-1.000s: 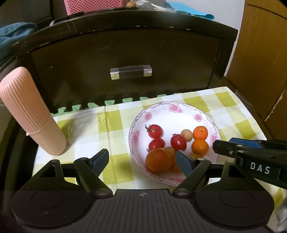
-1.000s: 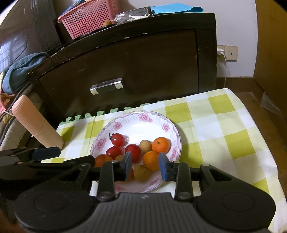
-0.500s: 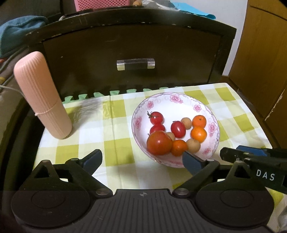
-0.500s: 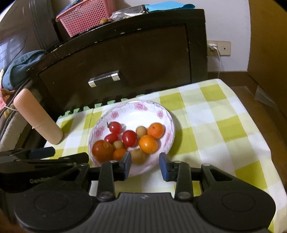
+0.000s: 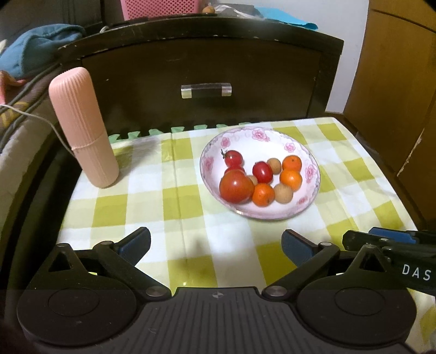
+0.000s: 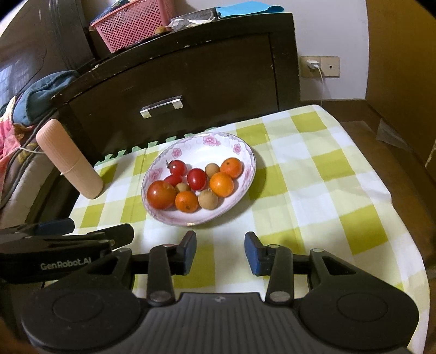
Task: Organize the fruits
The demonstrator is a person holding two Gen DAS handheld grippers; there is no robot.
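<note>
Currently left gripper [image 5: 215,242] jaws are spread wide, having just been opening, nothing between them, only checked cloth [image 5: 152,201] under the gap. Right gripper [image 6: 220,249] jaws stand narrow, also just opening a bit, likewise empty. Both sit on the near side of the bowl [image 5: 272,136], clear of it, no contact with the rim; the right gripper's fingers show at the lower right edge of the left view. Bowl is white with pink flowers, on the cloth, and holds all the visible loose fruit: large tomato [image 5: 236,186] at its near-left, three small red tomatoes [image 5: 262,171] behind and beside it, three small oranges [image 5: 291,179] on the right and near side, and three tan round fruits [image 5: 283,192] mixed among them. Pink ribbed case [image 5: 84,130] stands tilted left of the bowl, well apart from it. Dark drawer cabinet [image 5: 204,62] is directly behind the bowl, pink basket [image 6: 130,24] on top of it.
</note>
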